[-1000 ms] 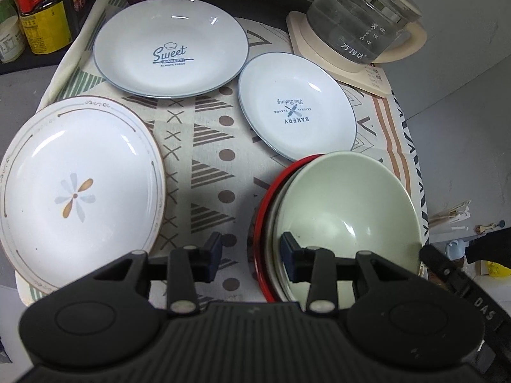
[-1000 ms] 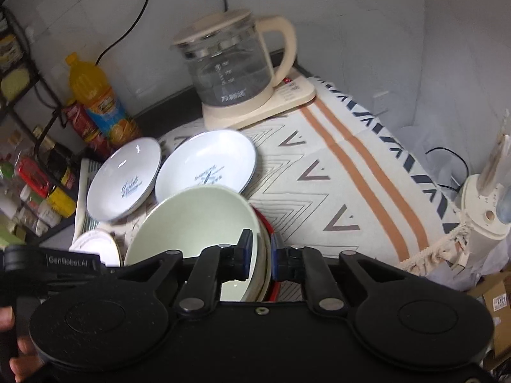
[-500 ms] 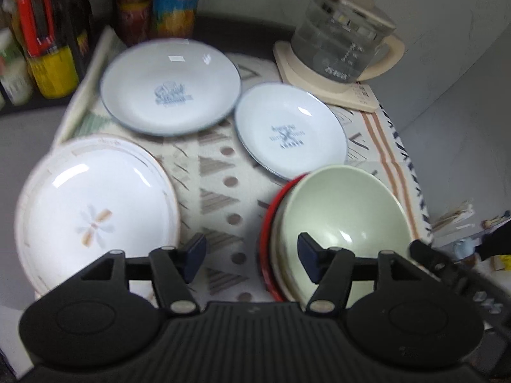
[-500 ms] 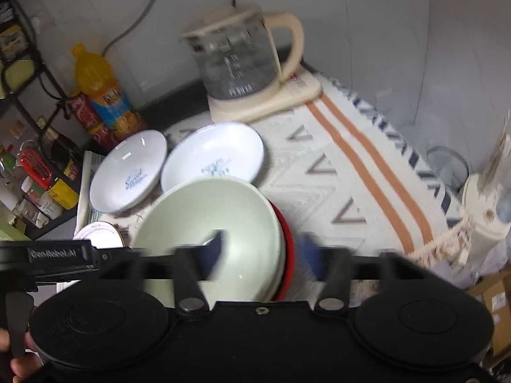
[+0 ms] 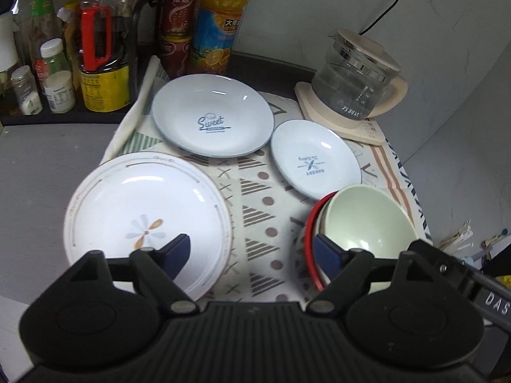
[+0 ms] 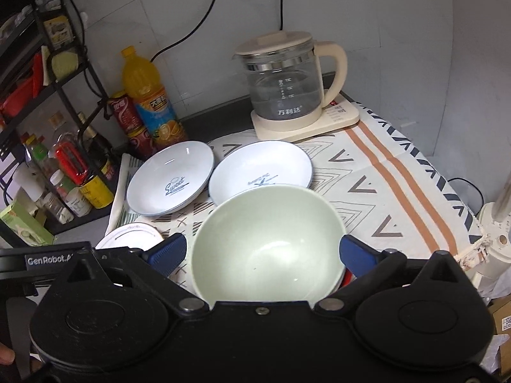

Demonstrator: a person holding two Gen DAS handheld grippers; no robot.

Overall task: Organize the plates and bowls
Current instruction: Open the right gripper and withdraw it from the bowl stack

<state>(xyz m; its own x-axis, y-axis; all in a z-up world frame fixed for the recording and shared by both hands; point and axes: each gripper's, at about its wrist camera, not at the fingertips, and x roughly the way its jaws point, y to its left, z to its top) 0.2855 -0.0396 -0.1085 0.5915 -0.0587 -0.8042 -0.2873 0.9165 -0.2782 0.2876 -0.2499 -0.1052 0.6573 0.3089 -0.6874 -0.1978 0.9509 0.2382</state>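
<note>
A pale green bowl [image 5: 367, 220] [image 6: 268, 242] sits nested in a white bowl and a red bowl [image 5: 311, 239] on the patterned cloth. My left gripper [image 5: 252, 245] hangs above the cloth, to the left of that stack. Its jaws are opening and nothing is between them. My right gripper [image 6: 262, 250] is behind and above the stack. Its jaws are opening wide, and the green bowl shows between the fingers without touching the pads. A large flower plate [image 5: 143, 217] [image 6: 127, 236], a "Sweet" plate [image 5: 212, 115] [image 6: 171, 182] and a smaller bakery plate [image 5: 314, 158] [image 6: 260, 169] lie apart on the cloth.
A glass kettle [image 5: 357, 79] [image 6: 284, 83] stands on its base at the back right. An orange drink bottle [image 5: 220, 22] [image 6: 150, 99], cans and sauce bottles crowd the back left by a black rack [image 6: 64, 73]. The cloth's right edge drops off the table.
Both grippers have let go of the bowl stack's rim, opened wide and drawn back and upward. The bowls stay where they were.
</note>
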